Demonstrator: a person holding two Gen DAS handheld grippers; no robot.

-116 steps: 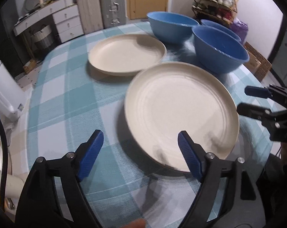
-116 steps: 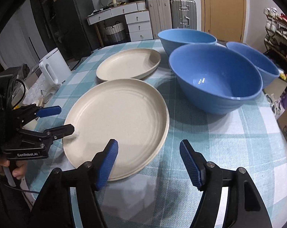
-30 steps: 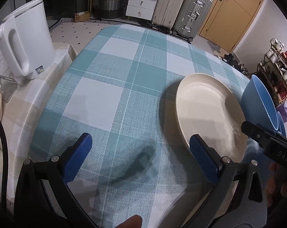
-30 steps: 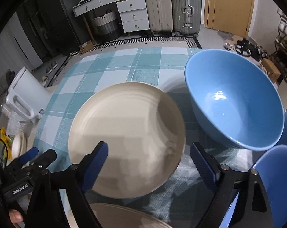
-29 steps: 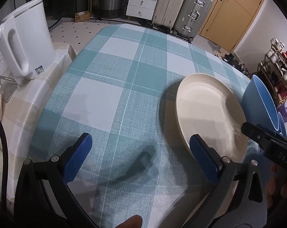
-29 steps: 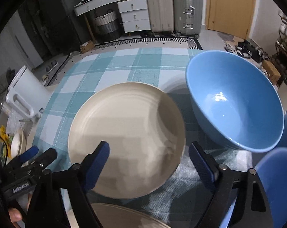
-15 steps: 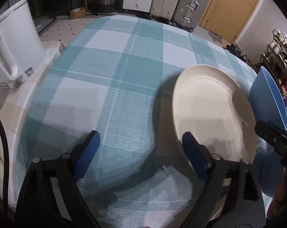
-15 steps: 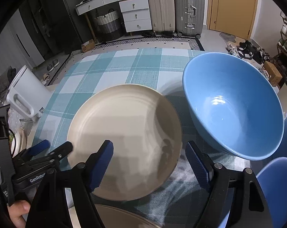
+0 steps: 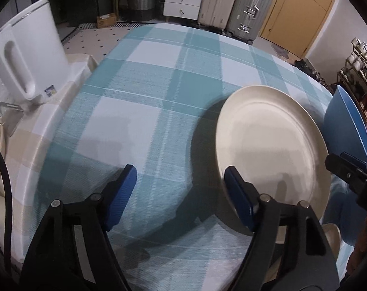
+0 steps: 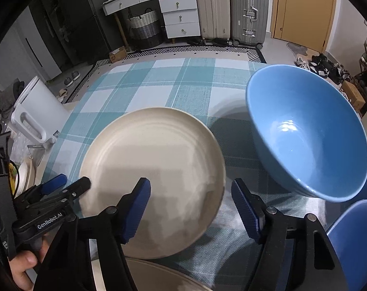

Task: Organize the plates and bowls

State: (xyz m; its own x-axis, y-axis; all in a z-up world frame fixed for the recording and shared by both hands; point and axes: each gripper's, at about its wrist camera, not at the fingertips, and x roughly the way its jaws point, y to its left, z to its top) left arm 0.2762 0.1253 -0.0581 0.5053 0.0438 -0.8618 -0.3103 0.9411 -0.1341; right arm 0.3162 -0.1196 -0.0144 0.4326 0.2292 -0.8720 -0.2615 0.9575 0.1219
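Note:
A cream plate lies on the checked tablecloth; it also shows in the left wrist view. My left gripper is open, its right finger at the plate's near-left rim. It also shows in the right wrist view. My right gripper is open around the plate's near-right rim. A second cream plate peeks in at the bottom. A blue bowl stands right of the plate, with another blue bowl nearer.
A white kettle stands on a side surface left of the table. Suitcases, drawers and a basket stand on the floor beyond the table's far edge.
Both grippers have closed in on the far cream plate. Each gripper's jaws have narrowed but remain open.

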